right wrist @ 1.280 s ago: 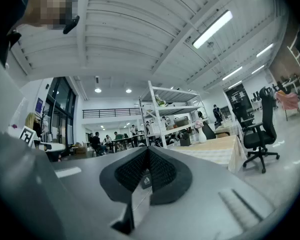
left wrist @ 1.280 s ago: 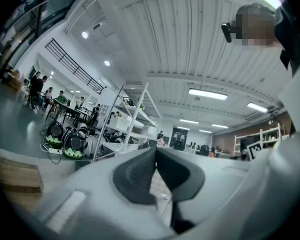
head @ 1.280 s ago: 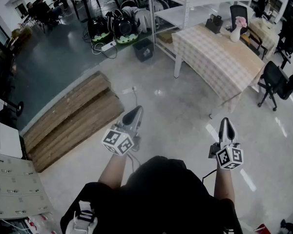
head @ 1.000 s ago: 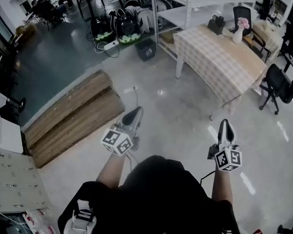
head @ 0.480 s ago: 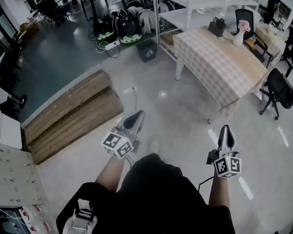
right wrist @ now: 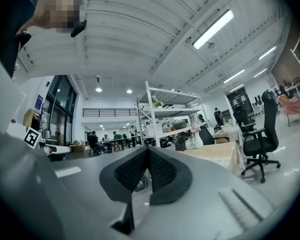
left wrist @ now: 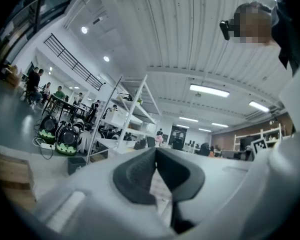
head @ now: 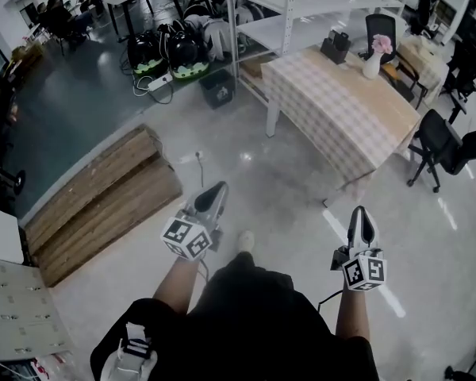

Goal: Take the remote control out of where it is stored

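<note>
The remote control cannot be made out in any view. The nearest likely place to look is a small dark holder (head: 334, 48) that stands upright at the far end of a table (head: 333, 113) covered with a checked cloth; what sits in it is too small to tell. Just beside it on the same end stands a white vase (head: 371, 63) with pink flowers, apart from the holder. The rest of the cloth is bare. A white shelf unit (head: 297, 10) rises just behind the table, its boards carrying a few boxes whose contents do not show. On the floor at the shelf's left foot sits a dark bin (head: 216, 88), and what is in it cannot be seen either. Left of the bin lie black and green bags (head: 165, 52) with a white power strip (head: 160, 78) in front of them. A black office chair (head: 431, 144) stands at the table's right side. Nearer the person, a stack of wooden boards (head: 95, 201) lies on the floor, and a grey drawer cabinet (head: 20, 316) fills the lower left corner. Both tools are held out level over the open floor, well apart from the table. The left gripper (head: 219, 186) has its dark pads pressed together with nothing between them, and the right gripper (head: 360, 211) likewise has its jaws closed on nothing.
</note>
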A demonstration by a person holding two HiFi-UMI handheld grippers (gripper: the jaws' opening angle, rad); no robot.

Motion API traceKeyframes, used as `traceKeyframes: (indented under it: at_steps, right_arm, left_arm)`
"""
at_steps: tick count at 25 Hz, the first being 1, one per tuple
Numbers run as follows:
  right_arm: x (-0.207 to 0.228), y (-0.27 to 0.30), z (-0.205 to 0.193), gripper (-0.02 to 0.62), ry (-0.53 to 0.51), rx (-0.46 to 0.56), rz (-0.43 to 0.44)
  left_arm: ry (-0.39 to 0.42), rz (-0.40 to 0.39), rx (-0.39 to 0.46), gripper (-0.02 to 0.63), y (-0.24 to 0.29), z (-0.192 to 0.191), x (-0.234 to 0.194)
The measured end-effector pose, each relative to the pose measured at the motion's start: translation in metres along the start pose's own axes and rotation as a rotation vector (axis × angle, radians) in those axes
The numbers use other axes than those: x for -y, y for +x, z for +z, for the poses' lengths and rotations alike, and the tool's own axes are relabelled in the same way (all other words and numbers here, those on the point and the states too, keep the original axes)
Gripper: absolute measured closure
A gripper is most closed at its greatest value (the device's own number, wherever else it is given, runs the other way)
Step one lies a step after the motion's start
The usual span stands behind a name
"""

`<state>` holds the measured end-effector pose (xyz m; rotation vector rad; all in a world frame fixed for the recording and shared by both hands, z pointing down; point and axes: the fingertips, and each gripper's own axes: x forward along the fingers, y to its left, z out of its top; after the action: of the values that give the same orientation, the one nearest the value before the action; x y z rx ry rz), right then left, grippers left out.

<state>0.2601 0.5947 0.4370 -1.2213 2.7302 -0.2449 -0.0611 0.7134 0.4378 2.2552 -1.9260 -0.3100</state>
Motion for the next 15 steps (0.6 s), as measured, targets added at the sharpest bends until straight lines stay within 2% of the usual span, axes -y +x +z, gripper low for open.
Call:
traceKeyframes:
  at_steps: [4, 15]
  right_arm:
    - [0.016, 0.041, 0.007, 0.592, -0.008, -0.002, -0.023]
    - [0.022, 0.165, 0.014, 0.591, -0.05, -0.007, -0.03]
  left_arm:
    - [0.002, -0.02, 0.017, 0.604, 0.043, 0.013, -0.023]
    - [-0.006, -0.032, 0.016, 0.604, 0.135, 0.034, -0.106]
